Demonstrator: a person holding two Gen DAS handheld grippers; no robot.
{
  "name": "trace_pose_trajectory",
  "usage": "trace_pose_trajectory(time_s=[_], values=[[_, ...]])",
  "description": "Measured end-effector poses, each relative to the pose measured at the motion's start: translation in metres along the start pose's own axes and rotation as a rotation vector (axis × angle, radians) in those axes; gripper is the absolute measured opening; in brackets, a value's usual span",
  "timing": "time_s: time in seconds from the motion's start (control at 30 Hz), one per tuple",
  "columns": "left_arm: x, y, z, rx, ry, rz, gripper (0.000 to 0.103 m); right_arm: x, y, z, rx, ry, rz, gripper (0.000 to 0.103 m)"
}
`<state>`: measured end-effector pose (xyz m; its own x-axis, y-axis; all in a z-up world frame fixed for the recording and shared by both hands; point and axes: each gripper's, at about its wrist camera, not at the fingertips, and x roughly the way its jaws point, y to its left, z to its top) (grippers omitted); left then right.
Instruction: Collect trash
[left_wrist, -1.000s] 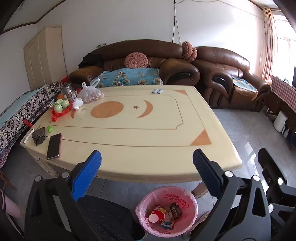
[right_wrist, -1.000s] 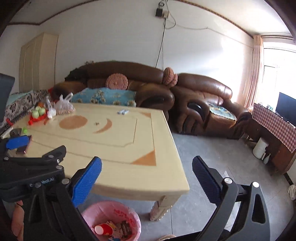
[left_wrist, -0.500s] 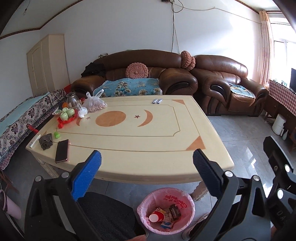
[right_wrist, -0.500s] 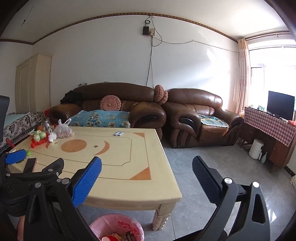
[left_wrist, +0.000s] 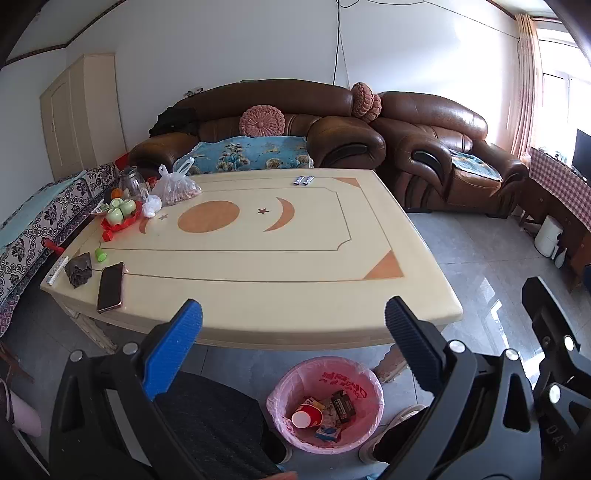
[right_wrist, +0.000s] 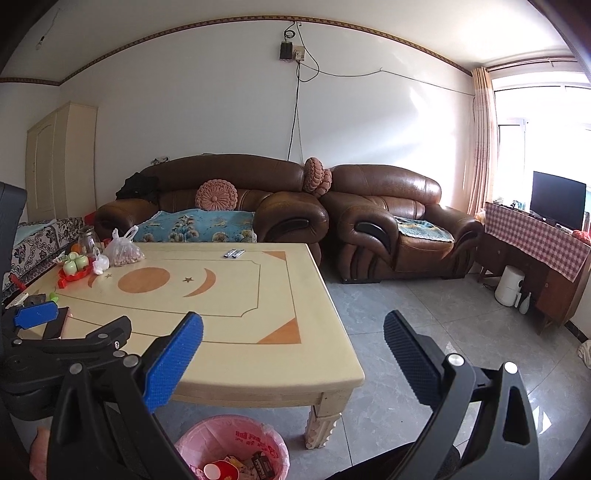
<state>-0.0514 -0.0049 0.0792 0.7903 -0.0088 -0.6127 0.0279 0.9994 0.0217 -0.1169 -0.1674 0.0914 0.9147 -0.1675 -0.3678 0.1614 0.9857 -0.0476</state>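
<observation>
Trash (left_wrist: 325, 413) fills the pink bin (left_wrist: 364, 380) under the table (left_wrist: 258, 295); both tongs (left_wrist: 293, 338) (right_wrist: 293, 349) gape wide, empty.

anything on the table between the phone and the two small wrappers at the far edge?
Bare tabletop only, with its inlaid circle, star and crescent, between phone and wrappers. Left wrist view shows it best.

White walls (right_wrist: 221, 110); brown leather sofa (right_wrist: 221, 199), armchair (right_wrist: 391, 225); grey tile floor (right_wrist: 424, 314); bright window (right_wrist: 546, 129) right.
</observation>
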Motion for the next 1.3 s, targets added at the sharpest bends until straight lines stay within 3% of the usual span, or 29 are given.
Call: trace_pose_trajectory(time_s=[0.6,1.3], values=[[0.002,0.001,-0.001,-0.004,0.009,0.017,0.097,-0.003,0.003,-0.001,-0.006,0.003,0.008,0.096],[0.008,0.012,-0.005,-0.031,0.030,-0.021,0.097,-0.002,0.003,0.001,-0.002,0.003,0.005,0.096]])
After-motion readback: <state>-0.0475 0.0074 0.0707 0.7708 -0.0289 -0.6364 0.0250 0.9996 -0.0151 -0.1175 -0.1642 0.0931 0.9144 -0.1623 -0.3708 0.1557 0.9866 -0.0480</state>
